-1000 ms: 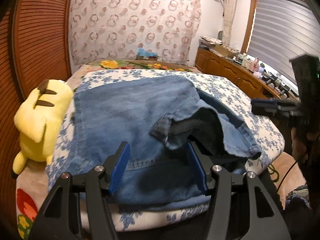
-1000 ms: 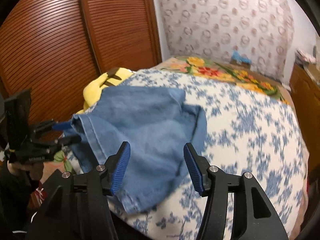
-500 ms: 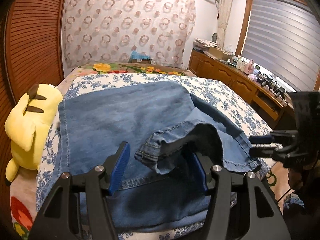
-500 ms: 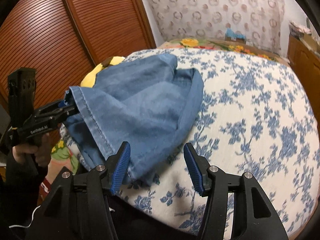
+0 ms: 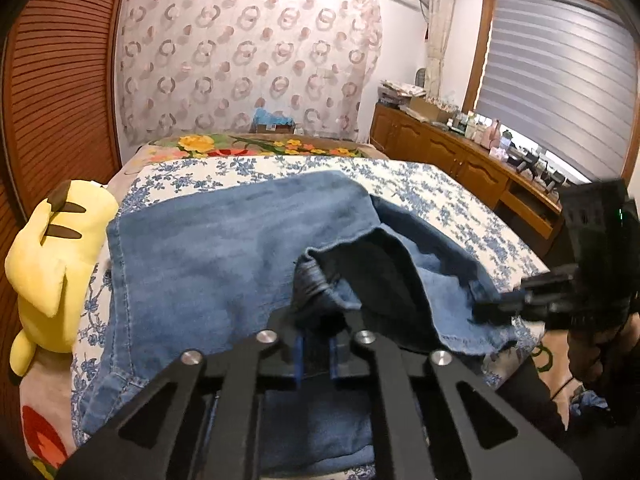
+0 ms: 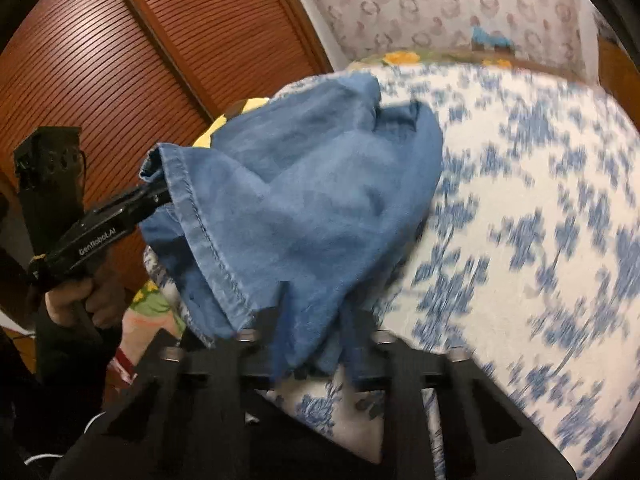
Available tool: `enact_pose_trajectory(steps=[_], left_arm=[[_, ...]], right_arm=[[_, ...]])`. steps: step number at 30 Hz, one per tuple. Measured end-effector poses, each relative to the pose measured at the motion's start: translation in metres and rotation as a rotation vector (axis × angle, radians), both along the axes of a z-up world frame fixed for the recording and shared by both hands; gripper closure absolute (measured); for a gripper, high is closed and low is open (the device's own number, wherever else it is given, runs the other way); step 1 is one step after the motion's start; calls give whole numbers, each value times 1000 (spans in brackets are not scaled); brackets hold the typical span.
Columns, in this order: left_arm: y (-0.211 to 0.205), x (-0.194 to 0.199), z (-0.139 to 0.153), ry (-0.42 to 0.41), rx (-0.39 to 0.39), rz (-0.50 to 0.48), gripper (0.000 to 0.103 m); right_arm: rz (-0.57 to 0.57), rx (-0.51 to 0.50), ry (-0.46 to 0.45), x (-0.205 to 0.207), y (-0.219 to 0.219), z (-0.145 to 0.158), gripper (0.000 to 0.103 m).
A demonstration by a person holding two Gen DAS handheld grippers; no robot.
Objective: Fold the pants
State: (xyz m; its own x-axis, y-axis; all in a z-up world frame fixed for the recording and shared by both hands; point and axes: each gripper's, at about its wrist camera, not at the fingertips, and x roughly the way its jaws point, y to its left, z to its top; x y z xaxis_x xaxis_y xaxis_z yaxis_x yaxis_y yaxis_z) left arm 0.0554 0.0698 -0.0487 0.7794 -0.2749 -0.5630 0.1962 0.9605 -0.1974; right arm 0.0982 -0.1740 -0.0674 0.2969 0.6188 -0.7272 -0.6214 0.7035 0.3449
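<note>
The pants [image 5: 208,256] look soft, heavyish denim, best held by hems; left hand-held gripper [image 5: 314,354] pinches the 6 o'clock hem; right hand-held gripper [image 6: 316,350] likewise.

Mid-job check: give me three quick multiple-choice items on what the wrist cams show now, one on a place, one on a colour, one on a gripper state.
1. Where does the yellow plush toy lie, seen from the left wrist camera?
A. On the wooden cabinet
B. Left of the jeans, at the bed's edge
C. On top of the jeans

2. What colour is the flower print on the bedspread?
A. Blue on white
B. Red on black
C. Plain green

3. How is the left gripper now?
A. Wide open above the bed
B. Closed on the plush toy
C. Closed on the jeans

Answers: 1 B, the toy sits beside the denim's left edge. 2 A, blue blossoms on white cloth. 3 C, denim is pinched between its fingers.
</note>
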Motion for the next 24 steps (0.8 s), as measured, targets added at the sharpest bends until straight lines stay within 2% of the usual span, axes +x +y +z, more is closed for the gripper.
enact_pose_trajectory(steps=[2, 8, 13, 18, 24], left_arm=[[3, -7, 9, -25, -11, 10, 101], [4, -26, 35, -65, -24, 17, 101], [9, -47, 58, -125, -47, 26, 101], [19, -61, 69, -156, -82, 39, 101], [41, -72, 56, -141, -98, 89, 101]], right_arm=[[13, 26, -42, 4, 1, 18, 99], [23, 59, -249, 22, 15, 99, 101], [50, 60, -352, 49, 53, 151, 101], [101, 34, -427, 60, 103, 171, 102], [178, -3, -443, 68, 168, 153, 102]])
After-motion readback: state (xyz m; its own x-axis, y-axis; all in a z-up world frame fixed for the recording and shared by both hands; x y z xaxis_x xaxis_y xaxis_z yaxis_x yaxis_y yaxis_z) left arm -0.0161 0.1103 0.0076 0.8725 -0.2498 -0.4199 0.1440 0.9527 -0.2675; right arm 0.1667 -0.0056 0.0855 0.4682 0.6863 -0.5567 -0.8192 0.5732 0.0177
